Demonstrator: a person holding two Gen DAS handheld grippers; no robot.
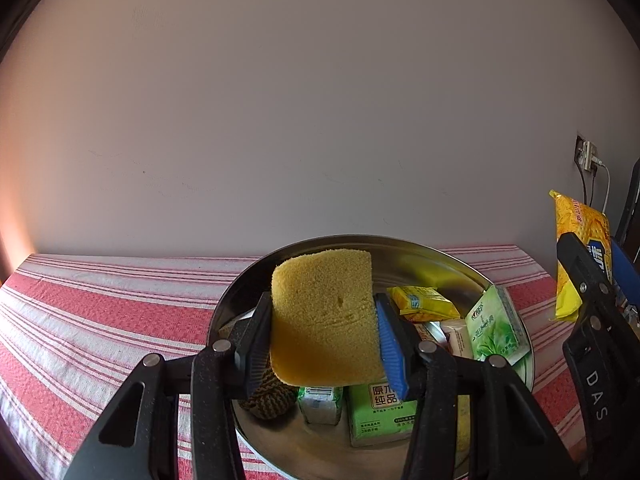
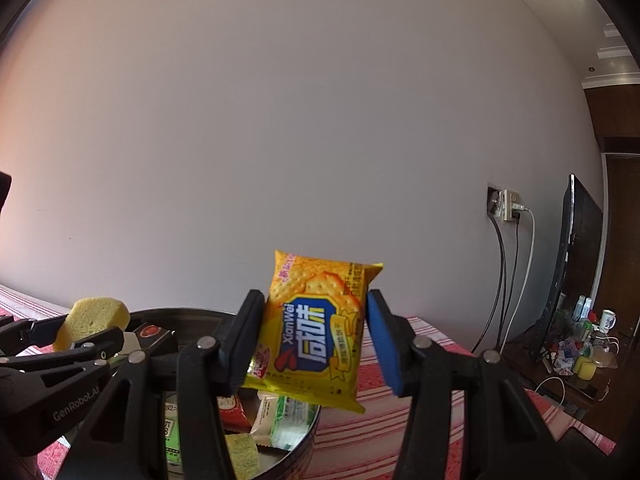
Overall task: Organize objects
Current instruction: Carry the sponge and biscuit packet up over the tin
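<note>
My left gripper (image 1: 322,330) is shut on a yellow sponge (image 1: 324,312), holding it upright over a round metal basin (image 1: 420,256). In the right wrist view that same left gripper (image 2: 76,330) and the sponge (image 2: 94,316) show at the far left. My right gripper (image 2: 310,340) is shut on a yellow cracker packet (image 2: 312,332), lifted beside the basin's (image 2: 308,440) right side. The packet (image 1: 580,240) and the right gripper (image 1: 588,276) also appear at the right edge of the left wrist view. The basin holds green tissue packs (image 1: 496,326), a small yellow packet (image 1: 424,302) and other packets.
The basin stands on a red-and-white striped cloth (image 1: 100,312) against a plain wall. A wall socket with plugged cables (image 2: 506,204) lies to the right, with a dark monitor (image 2: 576,248) and a cluttered low table (image 2: 580,344) beyond it.
</note>
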